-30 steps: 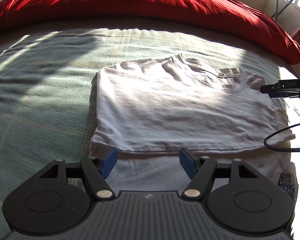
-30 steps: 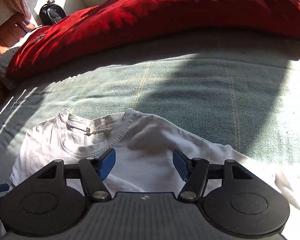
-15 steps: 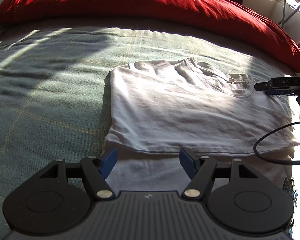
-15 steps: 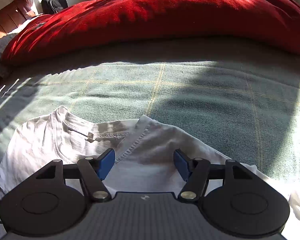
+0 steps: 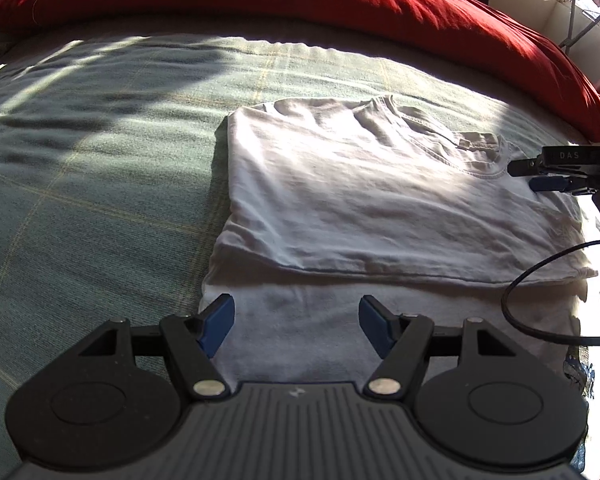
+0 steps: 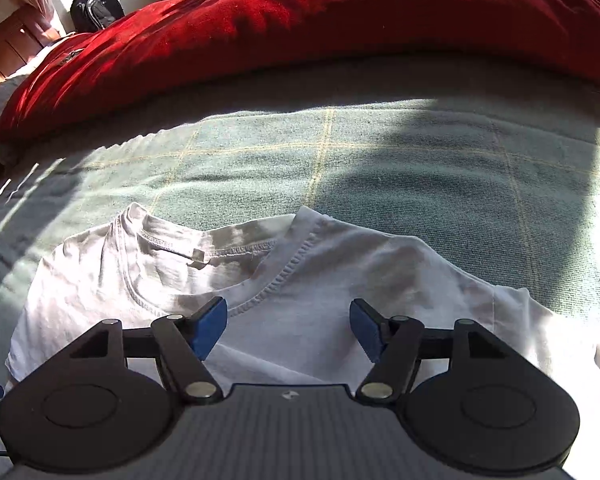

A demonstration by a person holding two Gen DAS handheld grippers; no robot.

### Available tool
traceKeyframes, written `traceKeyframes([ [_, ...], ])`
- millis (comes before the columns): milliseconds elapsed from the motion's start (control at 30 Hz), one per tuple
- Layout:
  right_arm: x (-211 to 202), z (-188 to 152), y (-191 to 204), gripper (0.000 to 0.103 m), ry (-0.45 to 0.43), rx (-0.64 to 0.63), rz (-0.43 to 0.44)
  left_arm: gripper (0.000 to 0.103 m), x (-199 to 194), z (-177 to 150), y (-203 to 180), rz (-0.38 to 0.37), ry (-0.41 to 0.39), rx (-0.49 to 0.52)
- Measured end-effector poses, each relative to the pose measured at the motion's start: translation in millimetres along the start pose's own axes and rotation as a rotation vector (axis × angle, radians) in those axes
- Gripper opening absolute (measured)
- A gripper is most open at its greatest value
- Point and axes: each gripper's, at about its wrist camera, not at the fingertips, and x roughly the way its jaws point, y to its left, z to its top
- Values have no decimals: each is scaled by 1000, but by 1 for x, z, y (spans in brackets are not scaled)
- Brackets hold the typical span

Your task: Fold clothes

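The left gripper [image 5: 296, 322] hangs over the near hem, the right gripper [image 6: 287, 326] over the collar, both with jaws opening and nothing between them. The white T-shirt [image 5: 380, 192] lies partly folded on the bed [image 5: 100, 160], long axis running between the grippers.

Left gripper [image 5: 297, 322]: black linkage arms, silver pivot screws, blue fingertip pads, ribbed grey housing between round black discs. Right gripper [image 6: 285, 320] is built the same, with white "DAS" lettering and a black cable [image 5: 532, 320] looping off it.
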Motion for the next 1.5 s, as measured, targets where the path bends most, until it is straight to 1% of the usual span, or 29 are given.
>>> traceKeyframes([
  [33, 3, 1, -4, 72, -15, 18, 3, 72, 6, -1, -1, -8, 34, 8],
  [67, 5, 3, -6, 72, -28, 33, 3, 72, 10, -3, -4, 5, 53, 33],
  [133, 1, 11, -6, 72, -49, 50, -3, 72, 6, -2, -11, 19, 26, 86],
  [233, -22, 13, 1, 72, -86, 36, 28, 72, -9, -1, -19, 22, -34, 128],
  [267, -31, 9, 4, 73, -86, 22, 38, 72, -14, -2, -21, 13, -45, 138],
  [333, -48, 0, 10, 76, -83, -1, 64, 72, -20, -7, -24, -7, -38, 158],
  [367, -55, -7, 12, 77, -73, -3, 84, 72, -22, -11, -26, -15, -32, 168],
  [467, -69, -35, 19, 77, -31, -14, 116, 72, -18, -25, -30, -6, 27, 209],
  [567, -80, -65, 26, 77, 9, -39, 128, 72, -13, -43, -29, 14, 106, 221],
  [667, -89, -96, 30, 77, 60, -65, 116, 72, -20, -52, -24, 16, 121, 203],
  [733, -92, -116, 30, 77, 103, -71, 110, 72, -24, -55, -21, 32, 133, 188],
  [867, -96, -145, 21, 77, 160, -33, 121, 72, -29, -51, -22, 56, 121, 163],
  [933, -103, -146, 15, 77, 145, -7, 120, 72, -30, -44, -30, 55, 109, 165],
  [1033, -114, -144, 4, 77, 113, 31, 126, 72, -28, -35, -52, 30, 85, 211],
  [1167, -129, -140, -17, 77, 66, 38, 97, 72, -23, -27, -84, -5, 65, 266],
  [1300, -141, -121, -53, 77, -24, 49, 57, 72, -17, -26, -114, -29, 59, 295],
  [1367, -138, -106, -74, 77, -76, 63, 36, 72, -12, -26, -128, -34, 67, 306],
  [1433, -128, -92, -100, 77, -107, 112, 28, 72, -7, -26, -141, -44, 74, 317],
  [1500, -120, -85, -123, 77, -130, 168, 32, 72, -3, -27, -154, -53, 82, 331],
])
